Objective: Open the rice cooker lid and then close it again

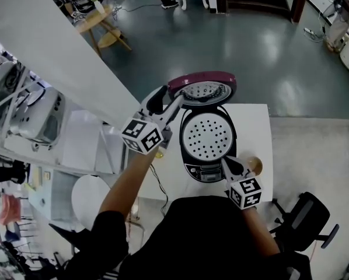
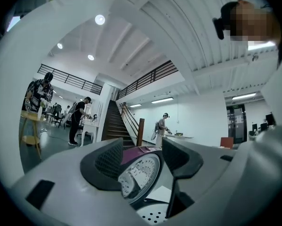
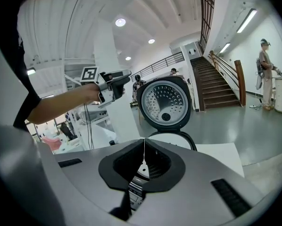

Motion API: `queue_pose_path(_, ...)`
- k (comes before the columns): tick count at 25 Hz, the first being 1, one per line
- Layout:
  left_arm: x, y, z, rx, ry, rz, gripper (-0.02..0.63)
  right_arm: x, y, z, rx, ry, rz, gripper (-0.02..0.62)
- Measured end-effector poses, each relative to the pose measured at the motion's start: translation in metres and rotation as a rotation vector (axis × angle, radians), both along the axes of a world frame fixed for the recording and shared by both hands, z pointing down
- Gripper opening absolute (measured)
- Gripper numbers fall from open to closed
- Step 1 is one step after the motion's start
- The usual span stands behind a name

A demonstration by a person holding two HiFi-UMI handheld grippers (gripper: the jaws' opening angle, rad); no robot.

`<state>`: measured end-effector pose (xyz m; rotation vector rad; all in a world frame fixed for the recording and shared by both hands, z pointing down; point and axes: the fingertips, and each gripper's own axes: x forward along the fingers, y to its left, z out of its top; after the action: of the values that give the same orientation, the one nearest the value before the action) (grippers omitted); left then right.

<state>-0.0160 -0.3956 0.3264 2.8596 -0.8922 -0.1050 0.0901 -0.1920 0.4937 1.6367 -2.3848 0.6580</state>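
The rice cooker point(image 1: 206, 142) sits on the white desk point(image 1: 259, 127), its lid point(image 1: 202, 89) standing open. Only the left gripper view shows the maroon lid rim framed between the left gripper's point(image 2: 142, 150) spread fingers; whether they touch it is unclear. The right gripper point(image 3: 144, 142) hovers over the front panel point(image 1: 202, 171), fingers pressed together and empty; the panel's print is unreadable.

A maroon-rimmed round lid point(image 1: 201, 88) stands upright on the black-and-white rice cooker point(image 1: 206, 156), walling off the far side of the square white table point(image 1: 261, 121). From above, the pot is open. Bare tabletop lies right of the cooker, except for a small round tan object point(image 1: 254, 165). The left gripper point(image 1: 167, 102) crowds the lid's left edge, and the right gripper point(image 1: 226, 162) is at the cooker's front.
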Motion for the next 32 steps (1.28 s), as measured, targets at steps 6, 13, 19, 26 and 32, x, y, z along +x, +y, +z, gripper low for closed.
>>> queue_pose_path(6,0.005,-0.037,-0.005,-0.001,-0.019,-0.006,0.239,-0.002,-0.008,-0.005,0.006,-0.003,-0.001,0.000)
queue_pose_path(13,0.016,-0.065,-0.002,-0.002,-0.067,0.056,0.239,-0.001,-0.006,0.001,-0.026,0.000,0.018,0.000)
queue_pose_path(19,0.022,-0.080,0.013,-0.019,-0.103,0.114,0.239,0.000,-0.002,0.010,-0.058,0.005,0.043,0.000)
queue_pose_path(26,0.029,-0.086,0.029,-0.017,-0.150,0.167,0.223,-0.002,0.005,0.018,-0.085,0.011,0.058,0.000)
queue_pose_path(32,0.034,-0.087,0.034,-0.006,-0.205,0.218,0.156,0.004,0.013,0.022,-0.096,0.010,0.089,0.000)
